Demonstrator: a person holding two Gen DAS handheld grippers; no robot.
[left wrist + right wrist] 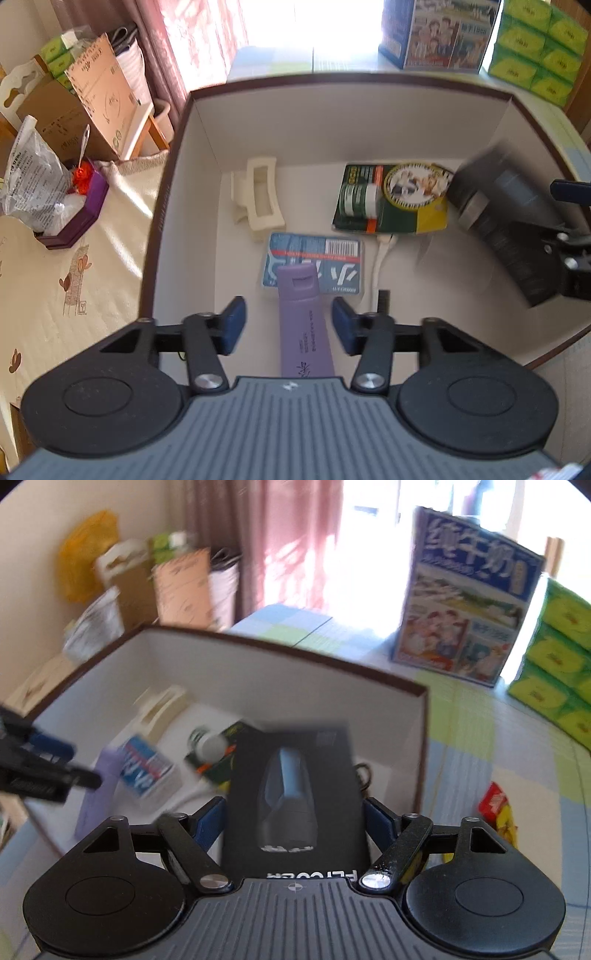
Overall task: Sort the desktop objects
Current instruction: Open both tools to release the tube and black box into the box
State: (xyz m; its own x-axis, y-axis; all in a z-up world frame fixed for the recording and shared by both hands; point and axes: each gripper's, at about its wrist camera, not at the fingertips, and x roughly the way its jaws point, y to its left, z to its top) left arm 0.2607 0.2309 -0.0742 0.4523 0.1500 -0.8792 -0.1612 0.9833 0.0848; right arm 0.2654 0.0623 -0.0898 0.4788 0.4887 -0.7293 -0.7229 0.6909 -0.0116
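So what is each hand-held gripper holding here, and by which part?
Right hand-held gripper clamps the black box by its side edges, near its lower end. Left is open, holding nothing.

We can't read the smeared black box (295, 797) print, and the purple tube's (304, 325) bottom end hides behind the left gripper (288, 325).

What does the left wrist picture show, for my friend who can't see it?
An open left gripper hovers over a white box, its jaws either side of a purple tube without touching it. Inside also lie a cream hair clip, a blue packet and a green card pack. At right, the right gripper brings in a black box.
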